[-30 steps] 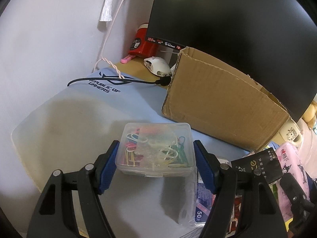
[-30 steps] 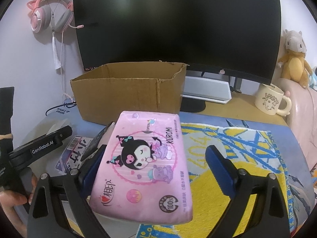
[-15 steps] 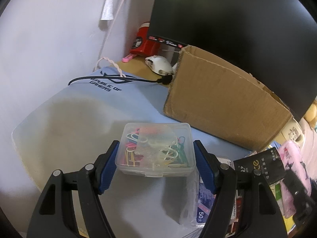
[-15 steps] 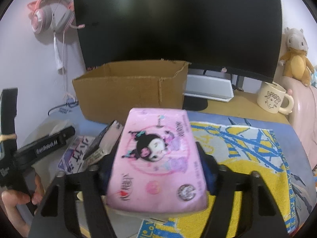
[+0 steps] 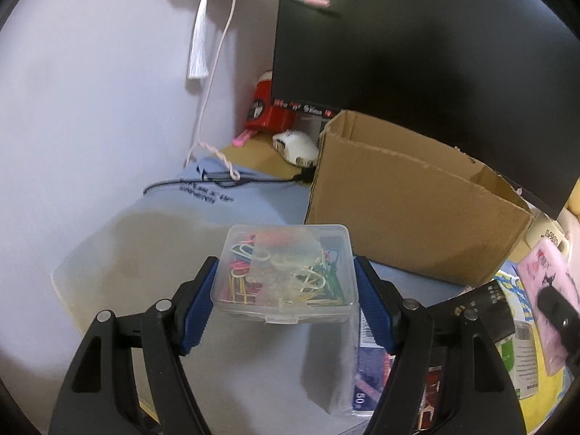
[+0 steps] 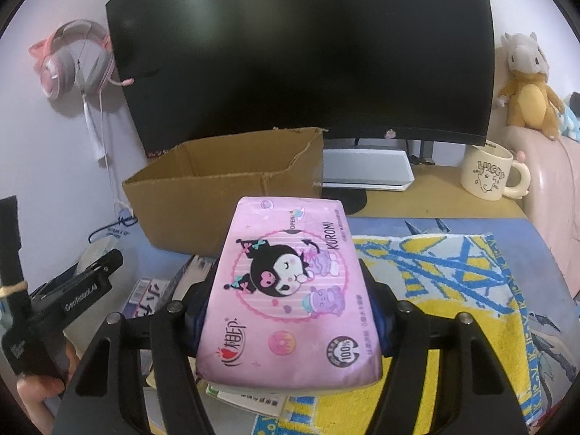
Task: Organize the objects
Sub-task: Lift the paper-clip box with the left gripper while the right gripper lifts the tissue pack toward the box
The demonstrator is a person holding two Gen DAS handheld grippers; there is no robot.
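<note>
Left gripper [image 5: 286, 304] clamps the paperclip box [image 5: 286, 272].

Pale wall [image 5: 90, 108] behind a black monitor [image 6: 301, 54] on a wooden desk [image 6: 435, 199].

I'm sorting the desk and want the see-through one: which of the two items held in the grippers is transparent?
The clear plastic box of coloured paper clips in the left gripper; the right gripper holds an opaque pink Kuromi tissue pack.

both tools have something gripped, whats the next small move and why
Probably carry the pink tissue pack, clamped in the right tool, forward over the open cardboard box just behind it. The left tool is shut on the paperclip box and can follow.
</note>
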